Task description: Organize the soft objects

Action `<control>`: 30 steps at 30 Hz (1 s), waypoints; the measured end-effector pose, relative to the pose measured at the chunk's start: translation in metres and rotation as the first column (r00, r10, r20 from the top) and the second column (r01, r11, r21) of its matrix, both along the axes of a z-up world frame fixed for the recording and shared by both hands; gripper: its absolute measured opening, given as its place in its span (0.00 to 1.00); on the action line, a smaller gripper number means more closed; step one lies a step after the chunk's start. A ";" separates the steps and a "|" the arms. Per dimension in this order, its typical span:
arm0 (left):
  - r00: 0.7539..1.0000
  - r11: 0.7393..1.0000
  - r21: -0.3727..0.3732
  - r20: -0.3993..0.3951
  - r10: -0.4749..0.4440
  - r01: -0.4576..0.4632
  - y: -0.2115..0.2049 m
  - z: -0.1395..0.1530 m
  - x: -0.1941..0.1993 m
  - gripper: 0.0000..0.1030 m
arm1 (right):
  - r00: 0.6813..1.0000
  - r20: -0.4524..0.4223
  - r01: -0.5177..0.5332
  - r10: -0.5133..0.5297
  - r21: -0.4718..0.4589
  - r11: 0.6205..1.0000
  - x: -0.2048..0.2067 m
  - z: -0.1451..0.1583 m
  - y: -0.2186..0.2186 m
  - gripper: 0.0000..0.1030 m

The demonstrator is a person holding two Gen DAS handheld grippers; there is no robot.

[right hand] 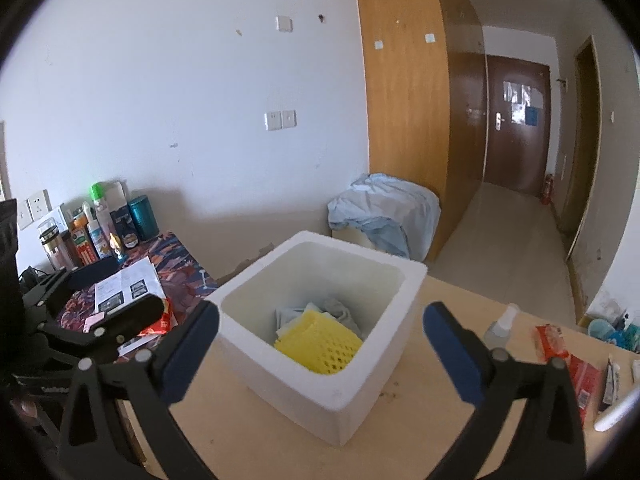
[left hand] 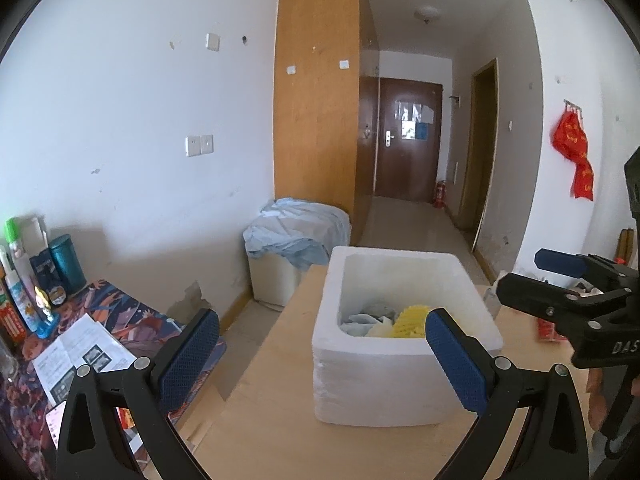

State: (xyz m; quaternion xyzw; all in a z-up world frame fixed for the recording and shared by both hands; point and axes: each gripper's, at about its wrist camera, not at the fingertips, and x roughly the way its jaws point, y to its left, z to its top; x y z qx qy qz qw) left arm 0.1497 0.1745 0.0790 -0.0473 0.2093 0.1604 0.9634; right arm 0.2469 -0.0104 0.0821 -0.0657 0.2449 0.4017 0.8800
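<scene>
A white foam box (left hand: pixel 404 384) stands on the wooden table (left hand: pixel 264 420). Inside lie a yellow mesh foam piece (left hand: pixel 410 322) and a grey-blue cloth (left hand: pixel 366 316). The right wrist view shows the box (right hand: pixel 320 380), the yellow piece (right hand: pixel 320 344) and the cloth (right hand: pixel 336 308) from above. My left gripper (left hand: pixel 322 356) is open and empty, in front of the box. My right gripper (right hand: pixel 320 356) is open and empty, just above the box's near rim. It also shows at the right edge of the left wrist view (left hand: pixel 560 280).
A side table with a patterned cloth (right hand: pixel 180 264) holds bottles, a teal can (right hand: pixel 143 216) and papers. A white bin draped with blue cloth (right hand: pixel 384 216) stands by a wooden cabinet (right hand: pixel 404 100). A spray bottle (right hand: pixel 500 326) and red packets (right hand: pixel 568 356) lie on the table's right.
</scene>
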 end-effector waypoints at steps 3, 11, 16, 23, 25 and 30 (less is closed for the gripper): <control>1.000 1.000 0.000 0.013 -0.009 0.009 -0.007 0.005 -0.006 1.00 | 1.000 0.001 0.006 -0.006 0.011 1.000 -0.009 0.004 -0.011 1.00; 0.998 0.998 0.029 0.026 -0.054 0.053 -0.035 0.014 -0.029 1.00 | 0.999 0.004 0.037 -0.038 0.047 0.998 -0.038 0.015 -0.047 1.00; 0.994 0.995 0.027 0.037 -0.099 0.098 -0.053 0.020 -0.042 1.00 | 0.996 0.020 0.080 -0.082 0.066 0.995 -0.062 0.022 -0.072 1.00; 0.983 0.984 0.021 0.050 -0.179 0.178 -0.078 0.024 -0.054 1.00 | 0.988 0.043 0.147 -0.151 0.088 0.985 -0.092 0.028 -0.109 1.00; 0.979 0.980 0.022 0.053 -0.199 0.199 -0.084 0.024 -0.056 1.00 | 0.983 0.047 0.171 -0.176 0.093 0.981 -0.098 0.029 -0.118 1.00; 0.965 0.967 0.033 0.070 -0.253 0.251 -0.101 0.029 -0.064 1.00 | 0.973 0.054 0.217 -0.224 0.110 0.970 -0.110 0.031 -0.140 1.00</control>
